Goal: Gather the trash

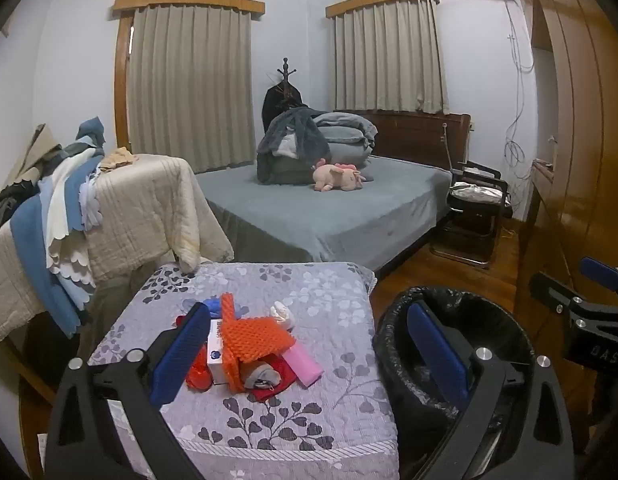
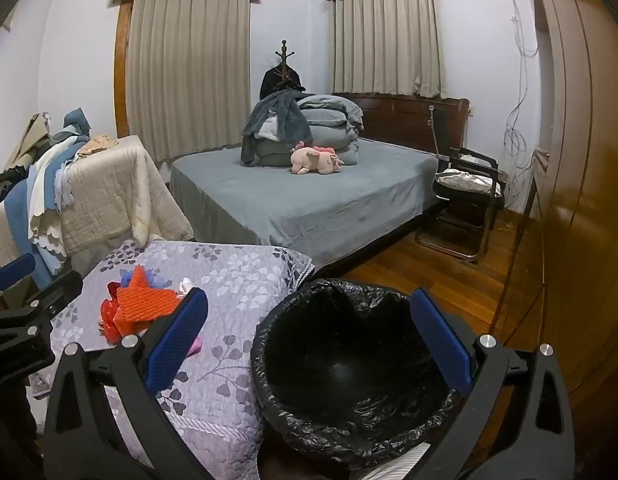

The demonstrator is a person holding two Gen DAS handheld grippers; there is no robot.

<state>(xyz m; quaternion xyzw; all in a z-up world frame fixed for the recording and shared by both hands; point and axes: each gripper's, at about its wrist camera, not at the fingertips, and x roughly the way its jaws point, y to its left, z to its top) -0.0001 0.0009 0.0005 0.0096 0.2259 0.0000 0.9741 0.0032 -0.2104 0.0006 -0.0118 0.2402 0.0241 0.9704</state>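
A bedroom, seen from two cameras mounted on handheld grippers. In the foreground stands a table (image 1: 341,320) covered with a lilac quilt printed with grey leaves. The trash pile (image 1: 245,352) lies on the table, toward its near left part: a crumpled orange bumpy sheet (image 1: 253,334) on top, a small white box (image 1: 217,354) under it, a pink block (image 1: 305,364) against the pile's right side, something red and something grey tucked beneath, and a white crumpled scrap (image 1: 283,314) just behind.

Just beside the table's right edge stands a round bin lined with a black bag (image 2: 349,368); its inside looks bare.

The left gripper (image 1: 309,348) hovers over the table, its blue-padded jaws spread as wide as they go and gripping nothing; the trash pile sits between them in the view, but they do not touch it. The right gripper (image 2: 309,340) hangs to the right of the table, above the bin, its jaws likewise fully apart and empty.

Behind the table is a bed (image 1: 349,208) with a grey cover, folded bedding (image 1: 317,140) stacked on it and a pink plush toy (image 1: 339,176) in front of the stack. Left of the table, a cream quilt and blue and white cloths (image 1: 69,216) hang over furniture. Right of the table, beyond the bin, is wooden floor and a chair (image 1: 473,208). Beige curtains (image 1: 189,84) cover two windows
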